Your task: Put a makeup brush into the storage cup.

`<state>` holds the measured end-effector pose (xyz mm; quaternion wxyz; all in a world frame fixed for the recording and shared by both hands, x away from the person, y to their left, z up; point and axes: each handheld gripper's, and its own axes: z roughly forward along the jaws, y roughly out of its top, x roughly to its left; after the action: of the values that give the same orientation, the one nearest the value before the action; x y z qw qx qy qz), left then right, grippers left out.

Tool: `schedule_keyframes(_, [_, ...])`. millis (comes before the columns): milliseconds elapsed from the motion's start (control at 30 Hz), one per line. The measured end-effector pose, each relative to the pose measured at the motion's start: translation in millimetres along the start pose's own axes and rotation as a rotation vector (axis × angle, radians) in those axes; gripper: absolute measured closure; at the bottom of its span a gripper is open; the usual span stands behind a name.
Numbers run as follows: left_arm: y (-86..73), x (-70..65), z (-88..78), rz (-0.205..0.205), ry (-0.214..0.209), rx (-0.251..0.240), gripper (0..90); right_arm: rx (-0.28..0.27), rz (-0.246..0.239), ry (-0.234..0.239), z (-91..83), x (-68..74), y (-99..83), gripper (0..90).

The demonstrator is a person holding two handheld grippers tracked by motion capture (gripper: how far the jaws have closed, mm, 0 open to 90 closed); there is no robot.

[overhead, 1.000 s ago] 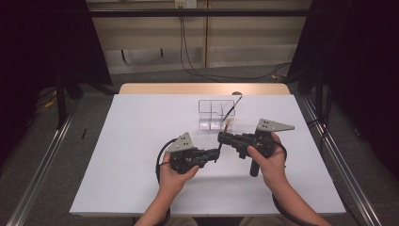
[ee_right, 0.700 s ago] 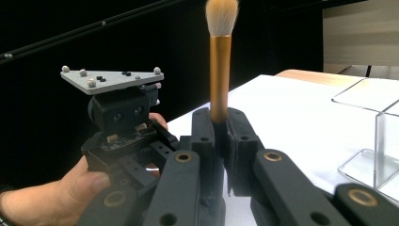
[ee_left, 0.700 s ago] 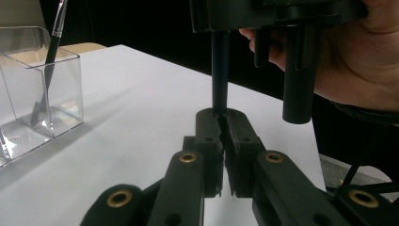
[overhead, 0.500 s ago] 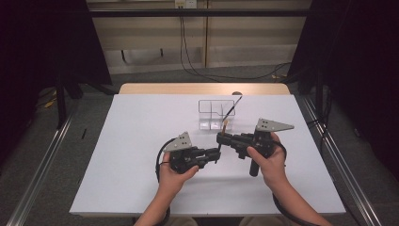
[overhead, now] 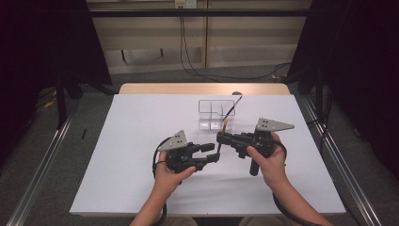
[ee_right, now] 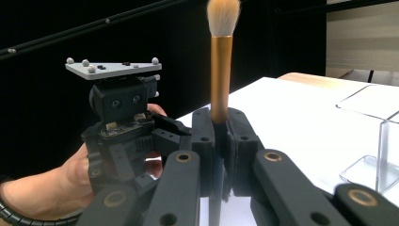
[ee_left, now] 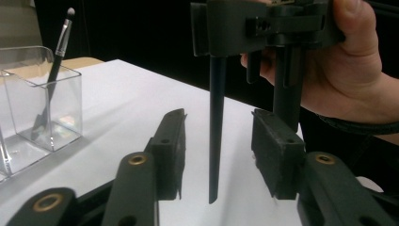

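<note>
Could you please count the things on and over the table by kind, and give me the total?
Makeup brushes: 2, the gold-handled brush held in the right tool, and the thin dark brush standing in the organizer.
Clear organizers: 1, the clear organizer.
Handheld tools: 2, counting the left tool.
Total: 5

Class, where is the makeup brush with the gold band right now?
The makeup brush stands upright, clamped in the right gripper near the table's middle, just in front of the clear organizer; its handle hangs between the left gripper's open jaws.

left gripper (overhead: 212, 153) jaws just been opening, pads clear; right gripper (overhead: 221, 138) clamped tight, tips facing left's.
</note>
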<state>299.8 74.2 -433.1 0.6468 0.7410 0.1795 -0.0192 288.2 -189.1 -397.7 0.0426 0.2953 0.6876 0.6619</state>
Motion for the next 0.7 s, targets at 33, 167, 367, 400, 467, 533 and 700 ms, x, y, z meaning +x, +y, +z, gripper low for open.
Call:
schedule_keyframes(33, [0.2,0.9,-1.2,0.000,0.000,-0.002,51.7,0.002,-0.002,-0.001,-0.1,0.0,0.1,83.9])
schedule_keyframes(167, [-0.4,3.8,-3.6,-0.008,-0.003,-0.031,44.5,0.006,-0.007,-0.003,-0.8,-0.1,0.5,83.9])
schedule_keyframes(367, [1.1,7.3,-6.1,-0.020,-0.001,-0.017,29.9,0.012,-0.015,0.000,-0.7,-0.1,1.2,83.8])
schedule_keyframes(400, [1.6,7.8,-6.1,-0.022,-0.004,-0.009,27.3,0.013,-0.020,0.001,-0.5,0.0,1.4,83.8])
schedule_keyframes(467, [2.7,8.6,-6.4,-0.007,-0.003,0.020,22.6,0.015,-0.023,0.001,0.1,0.3,1.8,83.8])
schedule_keyframes(533, [3.4,7.5,-6.1,0.014,0.000,0.029,19.6,0.018,-0.026,0.002,0.8,0.3,2.0,83.8])
schedule_keyframes(700, [3.7,7.3,-6.8,0.021,-0.002,0.032,17.0,0.019,-0.031,0.005,2.3,0.2,2.1,83.8])
